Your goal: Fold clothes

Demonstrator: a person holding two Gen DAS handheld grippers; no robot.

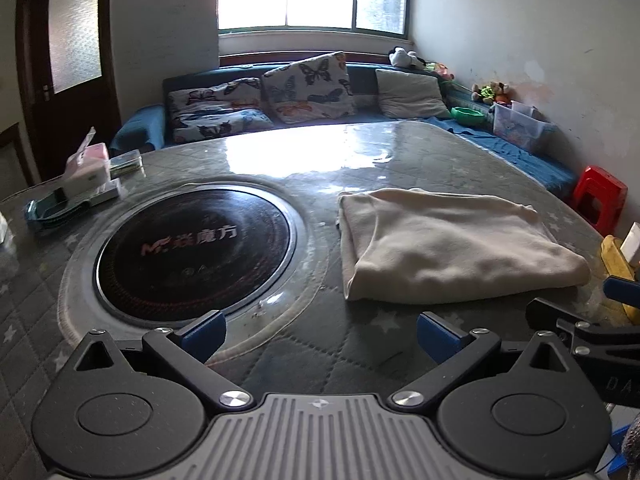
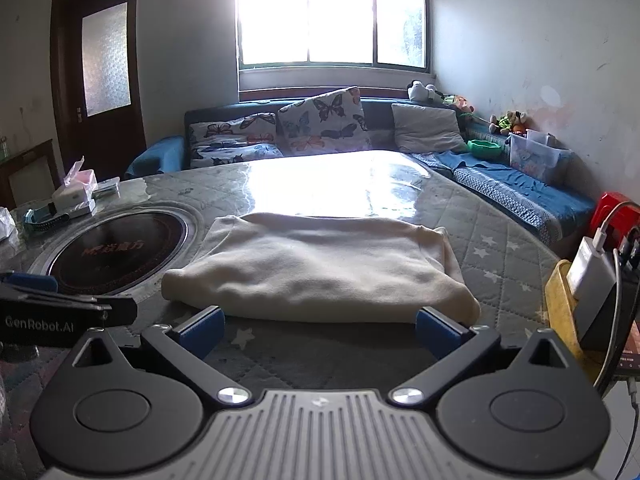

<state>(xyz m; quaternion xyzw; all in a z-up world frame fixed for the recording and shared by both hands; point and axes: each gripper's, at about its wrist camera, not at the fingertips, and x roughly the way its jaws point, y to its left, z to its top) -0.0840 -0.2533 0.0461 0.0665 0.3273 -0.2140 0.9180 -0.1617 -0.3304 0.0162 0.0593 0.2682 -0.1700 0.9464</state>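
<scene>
Your left gripper [image 1: 320, 336] is wide open, and nothing is between its blue pads [image 1: 206, 332]. It hangs over the table [image 1: 320, 360], just in front of the round black cooktop [image 1: 196, 246] set into the table top. Your right gripper [image 2: 318, 332] is wide open too, and it holds nothing. Its blue pads [image 2: 204, 330] sit just in front of the cloth [image 2: 316, 266], one near each front corner, and they do not pinch it. The cloth is cream colored and already folded into a flat, thick rectangle. It lies on the table, to the right of the cooktop, with its left edge close to the cooktop's ring. In the left view the cloth [image 1: 452, 244] sits ahead and to the right of your left gripper, apart from it. At the right edge of that view you can see part of your right gripper [image 1: 592, 320]. At the left edge of the right view you can see part of your left gripper [image 2: 60, 304], with white letters on its side. The table has a gray quilted cover with little stars, under a shiny clear sheet. On the far left of the table are a few small boxes [image 1: 90, 168]. Behind the table is a blue sofa [image 2: 520, 192] with butterfly pillows [image 2: 320, 120], and a bright window [image 2: 332, 12] above it. A red stool [image 1: 598, 196] stands on the right. A yellow box [image 2: 560, 304] with a white charger [image 2: 590, 268] sits at the right edge of the table.
</scene>
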